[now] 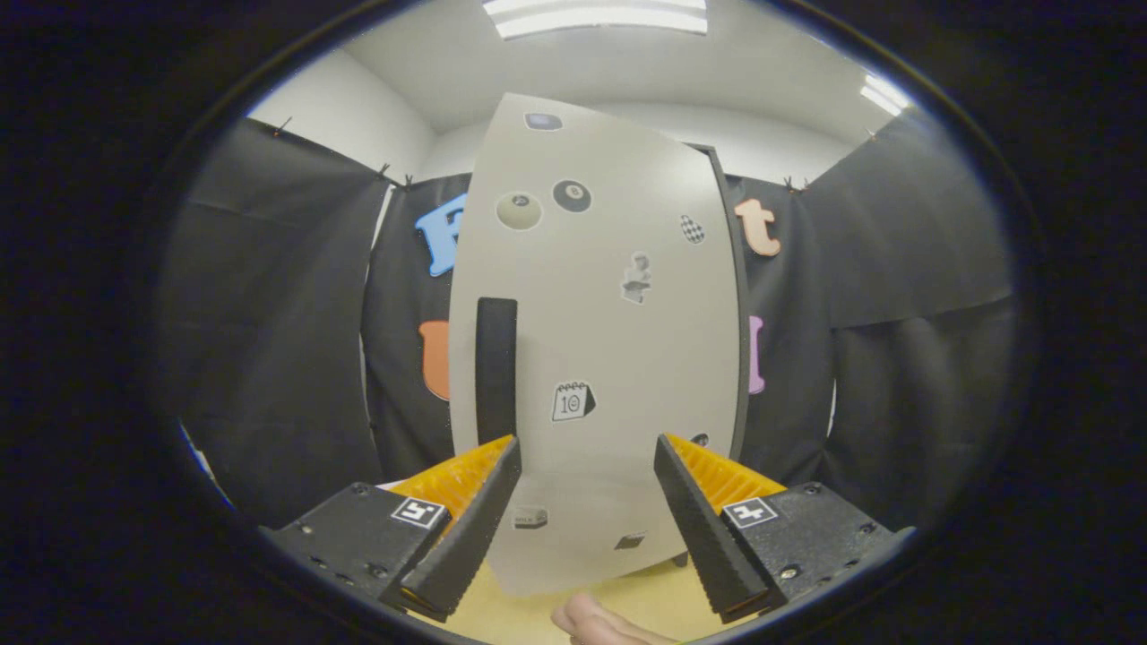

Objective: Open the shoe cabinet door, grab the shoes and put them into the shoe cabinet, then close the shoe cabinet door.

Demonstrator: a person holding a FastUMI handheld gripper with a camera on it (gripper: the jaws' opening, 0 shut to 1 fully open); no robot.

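Straight ahead of my gripper (587, 475), in the middle of the frame, stands the shoe cabinet door (609, 358), pale and covered with small stickers. Its dark vertical handle (495, 367) is at the door's left side, just beyond my left finger. My fingers are wide apart and hold nothing. I judge the task is near its start or its end; I cannot tell if the door is fully shut. At the bottom centre a fingertip (596, 623) is cut off. Shoes are not visible to me.
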